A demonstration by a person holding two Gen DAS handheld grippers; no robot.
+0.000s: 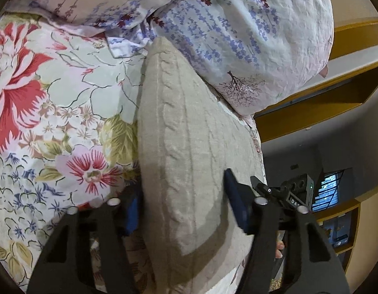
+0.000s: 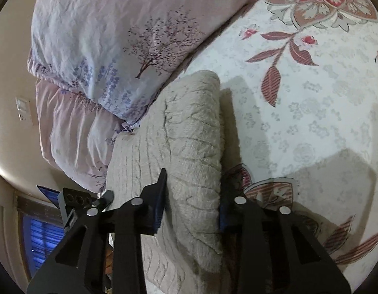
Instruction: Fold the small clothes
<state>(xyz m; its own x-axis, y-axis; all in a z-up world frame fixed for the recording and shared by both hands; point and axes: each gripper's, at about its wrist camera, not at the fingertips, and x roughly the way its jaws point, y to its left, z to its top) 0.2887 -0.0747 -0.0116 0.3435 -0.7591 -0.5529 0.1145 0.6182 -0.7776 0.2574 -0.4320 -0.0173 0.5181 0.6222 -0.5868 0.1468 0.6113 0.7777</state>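
Observation:
A beige cable-knit garment (image 1: 189, 147) lies folded on the flowered bed sheet (image 1: 54, 98). My left gripper (image 1: 181, 201) stands with one finger on each side of the thick folded knit, shut on it. In the right wrist view the same beige knit (image 2: 193, 147) bulges up as a thick fold, and my right gripper (image 2: 191, 196) is shut on that fold, one finger on each side. The other gripper shows at the edge of each view, at the right in the left wrist view (image 1: 282, 193) and at the left in the right wrist view (image 2: 83, 201).
A lilac pillow with tree and flower print (image 1: 250, 36) lies against the far end of the knit; it also shows in the right wrist view (image 2: 110, 49). The bed sheet (image 2: 311, 110) spreads to the right. Wooden shelving (image 1: 348, 56) and a window (image 1: 326, 191) stand beyond the bed.

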